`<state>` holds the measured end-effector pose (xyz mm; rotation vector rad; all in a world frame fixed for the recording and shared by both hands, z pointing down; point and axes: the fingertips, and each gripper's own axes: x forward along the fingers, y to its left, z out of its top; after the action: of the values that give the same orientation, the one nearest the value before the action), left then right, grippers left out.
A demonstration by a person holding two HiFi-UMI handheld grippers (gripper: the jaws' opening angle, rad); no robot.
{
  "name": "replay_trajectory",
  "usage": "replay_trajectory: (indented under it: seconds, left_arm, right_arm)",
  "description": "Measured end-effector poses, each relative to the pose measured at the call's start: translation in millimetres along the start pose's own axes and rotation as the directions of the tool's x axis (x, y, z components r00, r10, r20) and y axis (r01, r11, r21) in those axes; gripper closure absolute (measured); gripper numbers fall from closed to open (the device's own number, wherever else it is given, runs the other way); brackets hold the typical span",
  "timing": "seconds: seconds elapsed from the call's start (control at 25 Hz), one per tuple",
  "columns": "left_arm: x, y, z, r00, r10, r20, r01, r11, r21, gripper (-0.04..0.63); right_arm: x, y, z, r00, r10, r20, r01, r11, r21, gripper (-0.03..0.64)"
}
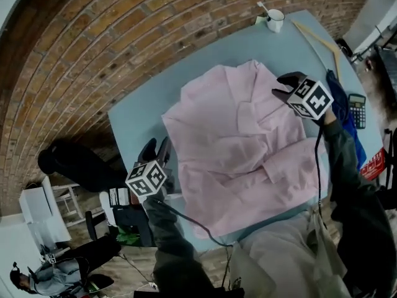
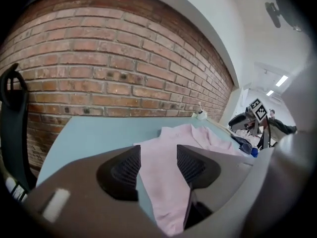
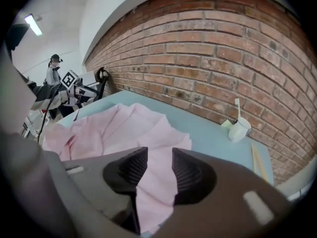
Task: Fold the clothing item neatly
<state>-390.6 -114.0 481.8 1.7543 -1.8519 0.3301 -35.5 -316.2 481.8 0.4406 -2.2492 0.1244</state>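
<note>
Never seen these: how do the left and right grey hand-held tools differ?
The left grey tool is at the pink shirt's near left edge; the right grey tool is at its far right edge. The left's jaws stand wider than the right's. Both are open, shirt cloth between their jaws.

Even, soft indoor light; ceiling strip lights (image 3: 33,25) glow in both gripper views. Strong fisheye distortion bends the brick wall (image 1: 124,36) and darkens every corner. Near jaws appear soft; shadows on the table (image 1: 142,104) are faint.
</note>
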Motion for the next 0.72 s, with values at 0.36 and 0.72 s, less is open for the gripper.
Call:
replay_trajectory:
  seconds: [0.36, 0.72]
  left_arm:
    - [107, 36, -4, 0.979, -0.049, -0.198, 0.067, 0.994, 0.087, 0.242]
    - [151, 26, -18, 0.969, -0.009, -0.246, 0.062, 0.977, 0.206, 0.513]
  right_arm:
    - [111, -79, 3, 0.970, 0.013, -0.242, -0.018, 1.000, -0.020, 0.474]
    - [142, -79, -5, 0.950, 0.041, -0.308, -0.083, 0.989, -0.122, 0.569]
